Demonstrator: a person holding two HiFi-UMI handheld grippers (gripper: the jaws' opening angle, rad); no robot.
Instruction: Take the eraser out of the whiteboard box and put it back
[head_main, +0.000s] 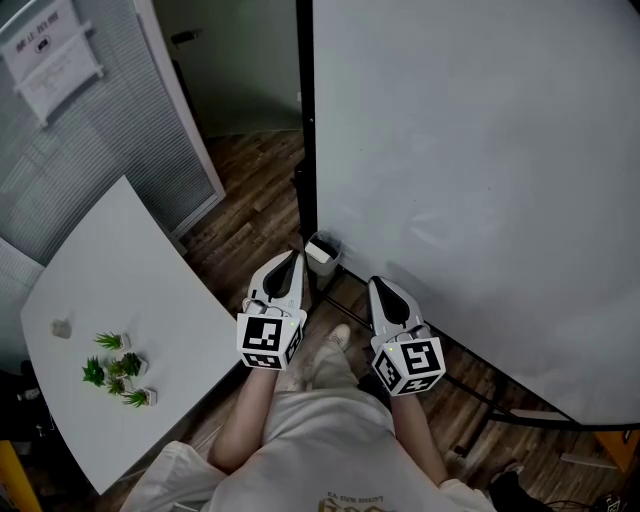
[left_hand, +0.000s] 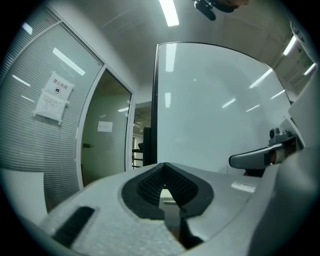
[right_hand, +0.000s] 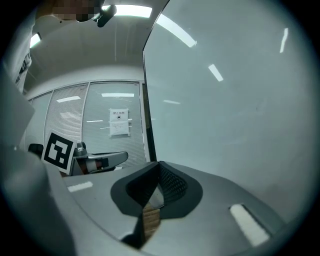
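Note:
A small grey whiteboard box (head_main: 322, 252) hangs at the lower left corner of the big whiteboard (head_main: 480, 180), beside its black frame; something white lies in it, probably the eraser. My left gripper (head_main: 291, 266) points at the box from just in front and is shut with nothing in it. To its right, my right gripper (head_main: 384, 291) is also shut and empty, aimed at the board's lower edge. In the left gripper view the jaws (left_hand: 164, 172) meet in front of the whiteboard (left_hand: 215, 110). In the right gripper view the jaws (right_hand: 159, 170) are likewise together.
A white table (head_main: 130, 270) with small green plants (head_main: 118, 368) stands to the left. Behind it are a blind-covered glass partition (head_main: 90, 130) and a doorway. The floor is wood, and the whiteboard stand's dark base bar (head_main: 500, 402) runs at the lower right.

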